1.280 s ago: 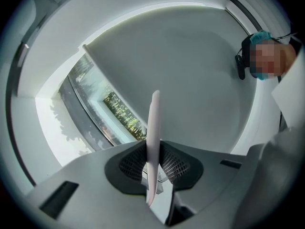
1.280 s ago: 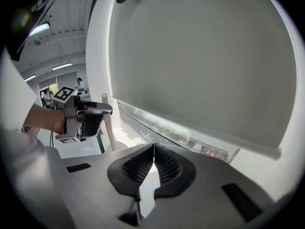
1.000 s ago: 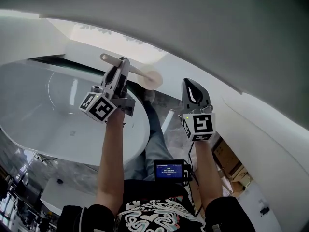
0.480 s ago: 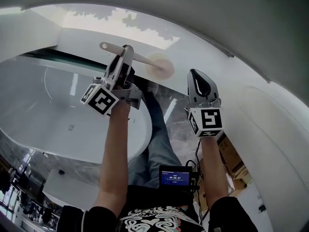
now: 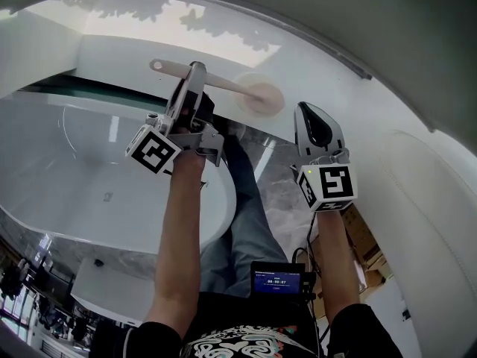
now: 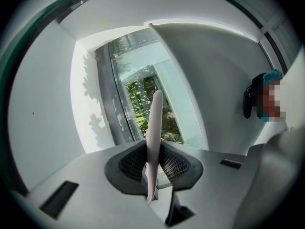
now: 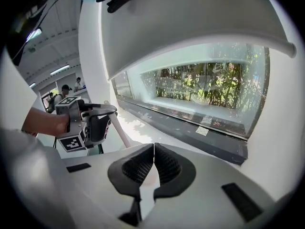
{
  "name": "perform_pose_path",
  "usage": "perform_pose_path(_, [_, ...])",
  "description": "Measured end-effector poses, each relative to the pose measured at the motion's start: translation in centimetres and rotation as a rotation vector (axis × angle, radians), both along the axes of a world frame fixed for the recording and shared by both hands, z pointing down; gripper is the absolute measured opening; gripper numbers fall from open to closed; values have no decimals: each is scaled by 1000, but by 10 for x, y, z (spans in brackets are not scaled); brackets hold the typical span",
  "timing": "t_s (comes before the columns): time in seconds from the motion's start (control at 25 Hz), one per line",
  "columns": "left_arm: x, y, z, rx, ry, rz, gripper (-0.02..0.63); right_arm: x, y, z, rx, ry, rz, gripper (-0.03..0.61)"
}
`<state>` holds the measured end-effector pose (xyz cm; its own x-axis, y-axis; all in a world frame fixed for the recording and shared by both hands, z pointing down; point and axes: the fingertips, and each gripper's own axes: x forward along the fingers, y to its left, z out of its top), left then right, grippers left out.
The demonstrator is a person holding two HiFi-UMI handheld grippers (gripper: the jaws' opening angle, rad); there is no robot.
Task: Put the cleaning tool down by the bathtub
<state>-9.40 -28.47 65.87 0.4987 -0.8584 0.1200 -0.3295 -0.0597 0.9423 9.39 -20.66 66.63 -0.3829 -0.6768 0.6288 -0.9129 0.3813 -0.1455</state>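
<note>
The cleaning tool is a cream stick handle [image 5: 223,86] ending in a round pale pad [image 5: 261,97]. My left gripper [image 5: 196,71] is shut on the handle near its middle and holds it level above the far rim of the white bathtub [image 5: 82,177]. In the left gripper view the handle [image 6: 153,123] stands pinched between the pads of the left gripper [image 6: 153,163]. My right gripper [image 5: 311,116] hangs to the right of the pad, shut and holding nothing. The right gripper view shows the right gripper [image 7: 153,165] with its pads touching, and the left gripper [image 7: 86,123] with the handle [image 7: 121,133].
A long window with green plants [image 7: 205,87] runs behind a dark sill. Curved white walls enclose the tub. Grey marble floor [image 5: 272,174] lies beside the tub, with cardboard boxes [image 5: 361,237] at the right. A small screen [image 5: 277,279] hangs at the person's waist.
Both grippers have drifted a little right and up toward the window wall. The tool's pad has moved right with the left gripper, which keeps its hold.
</note>
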Motion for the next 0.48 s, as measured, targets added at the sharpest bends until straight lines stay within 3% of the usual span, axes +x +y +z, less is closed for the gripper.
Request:
perform_pose_path(0.16, [7, -2, 18, -44, 107, -19, 83, -1, -1, 10, -15, -7, 5, 28])
perform_pose_path(0.48, [21, -2, 56, -187, 66, 4, 83, -3, -6, 36, -52, 42, -29, 28])
